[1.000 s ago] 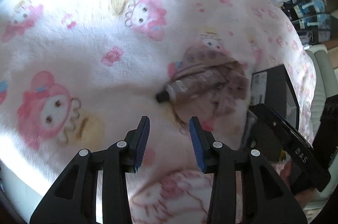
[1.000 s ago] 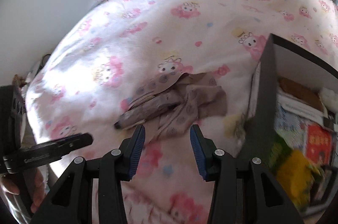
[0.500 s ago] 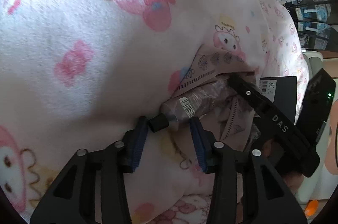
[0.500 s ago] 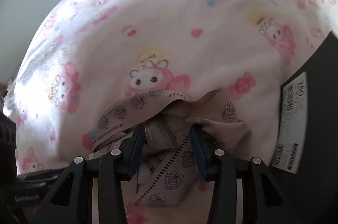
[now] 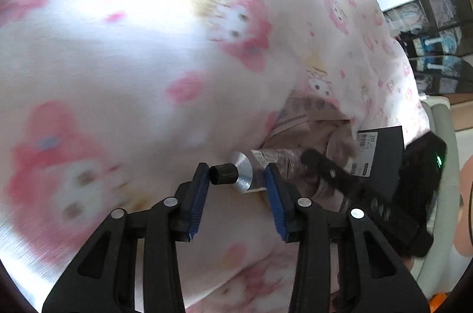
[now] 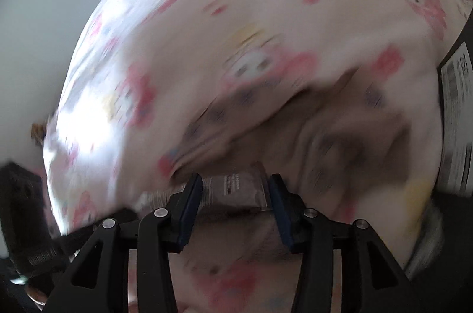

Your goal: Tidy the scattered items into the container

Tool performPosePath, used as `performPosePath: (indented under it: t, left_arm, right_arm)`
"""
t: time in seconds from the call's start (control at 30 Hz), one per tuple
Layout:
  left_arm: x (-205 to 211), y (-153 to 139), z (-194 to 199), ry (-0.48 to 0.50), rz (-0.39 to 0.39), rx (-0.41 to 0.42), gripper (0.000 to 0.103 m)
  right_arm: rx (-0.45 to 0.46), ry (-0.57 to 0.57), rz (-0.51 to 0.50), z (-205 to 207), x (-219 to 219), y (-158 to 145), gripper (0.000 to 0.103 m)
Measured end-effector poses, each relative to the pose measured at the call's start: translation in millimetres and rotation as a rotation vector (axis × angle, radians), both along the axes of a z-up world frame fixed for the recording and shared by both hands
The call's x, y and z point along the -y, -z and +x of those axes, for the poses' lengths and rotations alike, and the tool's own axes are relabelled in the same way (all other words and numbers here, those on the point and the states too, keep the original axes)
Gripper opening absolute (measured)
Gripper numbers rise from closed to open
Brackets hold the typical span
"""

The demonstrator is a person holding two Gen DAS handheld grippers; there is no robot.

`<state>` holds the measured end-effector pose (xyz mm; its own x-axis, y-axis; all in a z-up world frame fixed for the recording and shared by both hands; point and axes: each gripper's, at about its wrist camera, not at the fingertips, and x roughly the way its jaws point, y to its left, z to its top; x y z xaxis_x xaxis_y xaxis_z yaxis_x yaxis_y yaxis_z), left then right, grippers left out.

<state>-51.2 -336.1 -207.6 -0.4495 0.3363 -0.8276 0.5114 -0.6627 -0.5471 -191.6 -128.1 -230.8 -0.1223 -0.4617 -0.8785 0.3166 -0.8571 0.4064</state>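
A crumpled tube (image 5: 275, 160) with a black cap (image 5: 223, 174) and a silver shoulder lies on the pink cartoon blanket, partly on a brown patterned cloth (image 5: 310, 118). My left gripper (image 5: 236, 184) straddles the cap end. The tube lies crosswise in the gap, the jaws are closing, and the pads do not press on it. My right gripper (image 6: 235, 191) has the tube's flat printed end (image 6: 233, 189) between its pads, nearly filling the gap while the jaws are opening. One of its black fingers (image 5: 331, 174) shows over the tube's far end. The right wrist view is blurred.
A black container (image 5: 381, 153) with a white label stands just right of the cloth, and its wall (image 6: 455, 121) fills the right edge of the right wrist view. A hand (image 5: 464, 209) shows at the far right. Blanket (image 5: 118, 76) spreads wide to the left.
Both grippers came down onto the tube from opposite ends. The left one now has the cap between its fingers. The right one sank from over the cloth to the tube's flat end.
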Motion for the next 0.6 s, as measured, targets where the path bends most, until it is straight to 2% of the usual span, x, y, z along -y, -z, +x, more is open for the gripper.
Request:
performPosePath:
  t: [0.07,0.1,0.17,0.27,0.33,0.43,0.5,0.6]
  left_arm:
    - [16.2,-2.4,17.2,-0.035,0.002,-0.006,0.04]
    - [20.4,-2.9,22.1,-0.037,0.001,-0.008,0.036]
    - [25.7,1.7,27.5,-0.051,-0.003,0.013,0.035]
    - [27.2,5.5,29.3,-0.053,0.011,0.005,0.035]
    - [24.3,6.6,25.4,-0.049,-0.01,0.004,0.036]
    - [23.0,13.2,22.2,-0.046,-0.053,0.06,0.036]
    - [19.9,17.4,20.4,-0.052,-0.07,0.066,0.036]
    - [18.2,15.9,19.3,-0.053,-0.078,0.06,0.037]
  right_arm:
    - [-0.018,-0.054,-0.028,25.0,9.4,-10.4,0.043]
    - [-0.005,-0.072,-0.05,32.1,10.9,-12.0,0.042]
    - [0.01,-0.081,-0.07,39.6,11.4,-12.1,0.042]
    - [-0.009,-0.069,-0.01,33.1,10.9,-10.2,0.042]
    - [0.008,-0.095,-0.027,31.0,12.3,-10.8,0.042]
    - [0.024,-0.137,-0.021,32.0,18.1,-6.4,0.042]
    - [0.047,-0.161,-0.023,30.1,23.9,-1.9,0.043]
    - [0.013,-0.189,0.014,32.0,29.6,-5.8,0.041]
